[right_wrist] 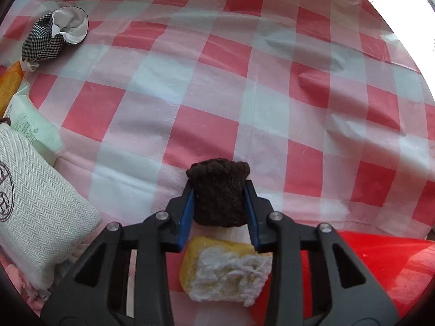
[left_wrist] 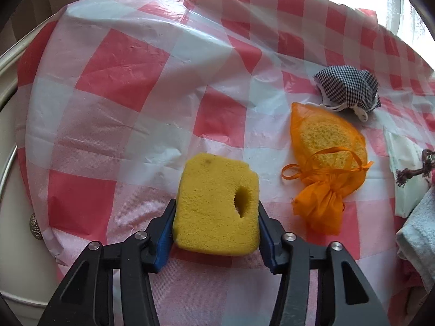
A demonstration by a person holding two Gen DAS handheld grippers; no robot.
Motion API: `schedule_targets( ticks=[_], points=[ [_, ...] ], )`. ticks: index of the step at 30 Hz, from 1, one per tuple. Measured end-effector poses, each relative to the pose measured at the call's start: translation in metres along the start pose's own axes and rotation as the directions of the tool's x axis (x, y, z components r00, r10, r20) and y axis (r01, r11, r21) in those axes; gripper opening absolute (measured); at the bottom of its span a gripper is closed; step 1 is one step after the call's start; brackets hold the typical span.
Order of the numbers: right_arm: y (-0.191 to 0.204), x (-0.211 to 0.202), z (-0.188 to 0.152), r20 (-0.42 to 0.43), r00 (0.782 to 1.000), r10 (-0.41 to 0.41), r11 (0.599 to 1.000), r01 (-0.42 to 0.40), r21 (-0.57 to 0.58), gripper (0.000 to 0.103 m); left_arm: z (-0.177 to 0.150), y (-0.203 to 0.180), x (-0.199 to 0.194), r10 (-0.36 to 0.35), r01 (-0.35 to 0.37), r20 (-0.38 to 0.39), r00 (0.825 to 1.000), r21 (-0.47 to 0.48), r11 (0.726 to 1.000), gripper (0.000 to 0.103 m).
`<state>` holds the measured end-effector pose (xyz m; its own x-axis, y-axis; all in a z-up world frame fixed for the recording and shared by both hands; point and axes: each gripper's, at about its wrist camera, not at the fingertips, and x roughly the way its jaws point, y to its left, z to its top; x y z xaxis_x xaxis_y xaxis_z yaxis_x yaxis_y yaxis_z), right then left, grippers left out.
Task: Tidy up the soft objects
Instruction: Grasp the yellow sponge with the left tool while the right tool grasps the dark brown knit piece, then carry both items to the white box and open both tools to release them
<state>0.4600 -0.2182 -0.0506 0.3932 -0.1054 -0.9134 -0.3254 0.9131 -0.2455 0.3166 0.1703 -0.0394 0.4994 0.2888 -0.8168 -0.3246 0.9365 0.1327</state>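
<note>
In the left wrist view my left gripper (left_wrist: pixel 216 212) is shut on a yellow sponge (left_wrist: pixel 214 203) with a hole in it, held over the red-and-white checked tablecloth (left_wrist: pixel 122 87). To its right lie an orange mesh bag (left_wrist: pixel 326 163) with a sponge inside and a black-and-white checked pouch (left_wrist: pixel 348 87). In the right wrist view my right gripper (right_wrist: pixel 219 190) is shut on a dark brown knitted piece (right_wrist: pixel 218 193). Below it sits a yellow and white sponge (right_wrist: pixel 225 269). The checked pouch (right_wrist: pixel 51 36) lies at the far left.
A grey herringbone fabric pouch (right_wrist: pixel 38 201) and a pale green packet (right_wrist: pixel 32 125) lie at the left of the right wrist view. A red container (right_wrist: pixel 380 269) is at lower right. A light blue towel (left_wrist: pixel 418 233) and a rope piece (left_wrist: pixel 413 171) sit at the right edge of the left wrist view.
</note>
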Motion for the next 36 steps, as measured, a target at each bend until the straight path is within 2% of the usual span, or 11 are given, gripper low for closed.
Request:
schedule_targets(
  ticks=[7, 12, 18, 24, 29, 36],
  points=[
    [0.001, -0.027, -0.018, 0.106, 0.994, -0.028, 0.999, 0.023, 0.048, 0.032, -0.013, 0.018, -0.029, -0.063, 0.066, 0.048, 0.997, -0.077, 0.995, 0.052],
    [0.007, -0.056, -0.043, 0.187, 0.982, -0.016, 0.998, 0.004, 0.062, 0.032, -0.027, 0.025, -0.047, -0.101, 0.108, 0.064, 0.993, -0.124, 0.986, 0.052],
    [0.008, -0.073, -0.067, 0.26, 0.966, 0.009, 0.997, -0.027, 0.069, 0.032, -0.049, 0.023, -0.074, -0.115, 0.128, 0.092, 0.989, -0.152, 0.98, 0.051],
    [0.013, -0.101, -0.111, 0.314, 0.949, 0.034, 0.996, -0.059, 0.072, 0.032, -0.074, 0.008, -0.108, -0.135, 0.153, 0.13, 0.982, -0.14, 0.978, 0.051],
    [0.016, -0.116, -0.156, 0.337, 0.938, 0.078, 0.988, -0.118, 0.098, 0.032, -0.09, -0.006, -0.131, -0.177, 0.195, 0.143, 0.974, -0.12, 0.973, 0.051],
    [0.016, -0.128, -0.219, 0.336, 0.937, 0.095, 0.979, -0.148, 0.137, 0.032, -0.113, -0.025, -0.168, -0.245, 0.262, 0.17, 0.954, -0.086, 0.961, 0.051]
  ],
)
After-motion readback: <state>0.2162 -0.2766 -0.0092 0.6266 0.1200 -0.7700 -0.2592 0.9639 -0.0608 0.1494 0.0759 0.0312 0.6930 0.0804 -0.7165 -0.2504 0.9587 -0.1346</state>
